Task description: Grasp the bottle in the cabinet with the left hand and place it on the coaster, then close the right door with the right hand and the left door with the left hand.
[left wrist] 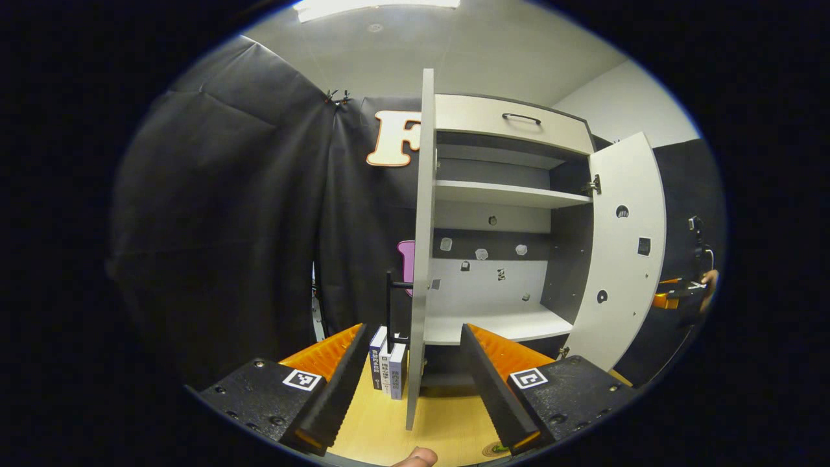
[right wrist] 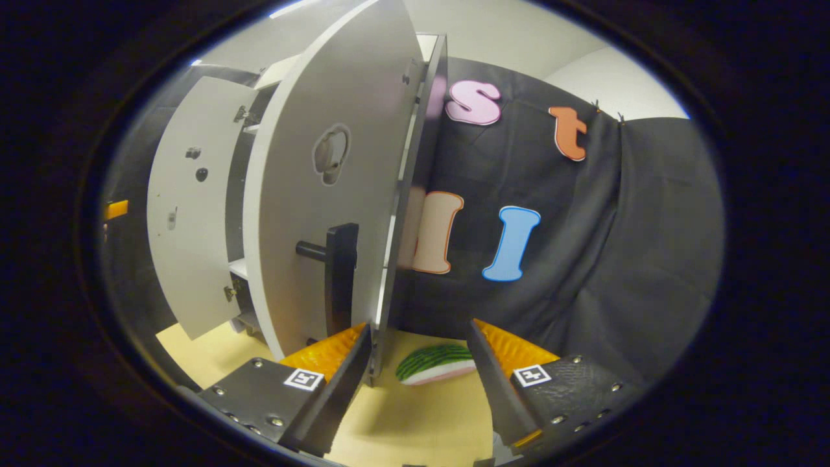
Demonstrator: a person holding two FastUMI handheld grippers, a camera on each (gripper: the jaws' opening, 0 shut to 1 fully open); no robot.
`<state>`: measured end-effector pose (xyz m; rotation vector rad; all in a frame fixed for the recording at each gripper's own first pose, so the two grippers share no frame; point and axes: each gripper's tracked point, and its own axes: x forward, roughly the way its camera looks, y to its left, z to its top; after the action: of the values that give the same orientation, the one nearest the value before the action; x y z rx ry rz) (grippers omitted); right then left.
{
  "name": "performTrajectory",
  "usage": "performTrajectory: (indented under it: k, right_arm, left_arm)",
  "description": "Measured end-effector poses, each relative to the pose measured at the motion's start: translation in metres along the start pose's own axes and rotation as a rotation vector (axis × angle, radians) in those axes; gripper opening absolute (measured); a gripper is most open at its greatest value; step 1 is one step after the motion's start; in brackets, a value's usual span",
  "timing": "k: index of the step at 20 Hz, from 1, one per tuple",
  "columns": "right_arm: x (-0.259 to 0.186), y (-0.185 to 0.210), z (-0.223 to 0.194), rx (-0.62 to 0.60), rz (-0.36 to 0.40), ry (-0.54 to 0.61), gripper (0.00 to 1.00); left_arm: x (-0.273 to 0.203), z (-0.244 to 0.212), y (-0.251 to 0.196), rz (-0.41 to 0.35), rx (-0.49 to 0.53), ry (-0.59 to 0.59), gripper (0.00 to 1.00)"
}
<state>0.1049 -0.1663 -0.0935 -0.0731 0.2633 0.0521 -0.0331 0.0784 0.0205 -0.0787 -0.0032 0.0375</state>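
Note:
The grey cabinet point(left wrist: 512, 123) stands with both doors swung out. In the left gripper view its left door point(left wrist: 420, 259) is edge-on, the black handle point(left wrist: 389, 305) on its outer face. My left gripper point(left wrist: 412, 331) is open, and that door's lower edge rises between its two fingers. Far right, beyond the right door point(left wrist: 622, 253), a hand holds the right gripper point(left wrist: 674, 298). In the right gripper view the right door point(right wrist: 324, 194) is close, with its black handle point(right wrist: 340, 272) just above my left finger. My right gripper point(right wrist: 419, 325) is open, nothing between its fingers.
Three upright books point(left wrist: 388, 366) stand on the wooden tabletop point(left wrist: 389, 428) outside the left door. A watermelon-slice toy point(right wrist: 436, 363) lies on the table ahead of the right gripper. A fingertip point(left wrist: 415, 457) shows at the bottom edge. The left door point(right wrist: 188, 214) stands farther back.

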Motion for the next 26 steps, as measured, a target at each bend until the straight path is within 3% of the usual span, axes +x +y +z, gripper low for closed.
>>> performTrajectory:
  k: [2, 4, 9, 16, 19, 20, 21, 22, 26]
  right_arm:
    - [-0.001, 0.001, 0.000, 0.012, -0.013, -0.007, 0.88]
    - [0.000, 0.002, -0.002, 0.029, -0.015, -0.008, 0.91]
    - [0.000, 0.025, 0.002, 0.023, 0.024, -0.022, 0.88]
    - [0.014, 0.052, 0.004, 0.147, 0.035, -0.036, 0.89]
    - [0.017, 0.060, 0.009, 0.121, 0.035, -0.043, 0.91]
    - [0.018, 0.063, 0.010, 0.116, 0.036, -0.042, 0.91]
    - [0.019, 0.067, 0.010, 0.114, 0.042, -0.042, 0.91]
    - [0.020, 0.072, 0.011, 0.117, 0.049, -0.041, 0.91]
    - [0.028, 0.094, 0.016, 0.126, 0.071, -0.052, 0.91]
  left_arm:
    - [0.003, -0.001, 0.005, 0.008, -0.012, 0.003, 0.90]
    - [0.005, -0.003, 0.001, -0.010, -0.036, 0.011, 0.91]
    - [0.009, -0.002, -0.003, -0.054, -0.065, 0.019, 0.88]
    - [0.017, 0.008, -0.005, -0.091, -0.060, 0.006, 0.88]
    - [0.016, 0.008, -0.014, -0.129, -0.071, 0.006, 0.87]
    - [0.015, 0.007, -0.013, -0.133, -0.067, 0.009, 0.92]
    - [0.016, 0.008, -0.013, -0.136, -0.062, 0.010, 0.87]
    - [0.015, 0.007, -0.015, -0.144, -0.059, 0.010, 0.92]
    - [0.011, 0.008, -0.021, -0.181, -0.060, 0.014, 0.92]
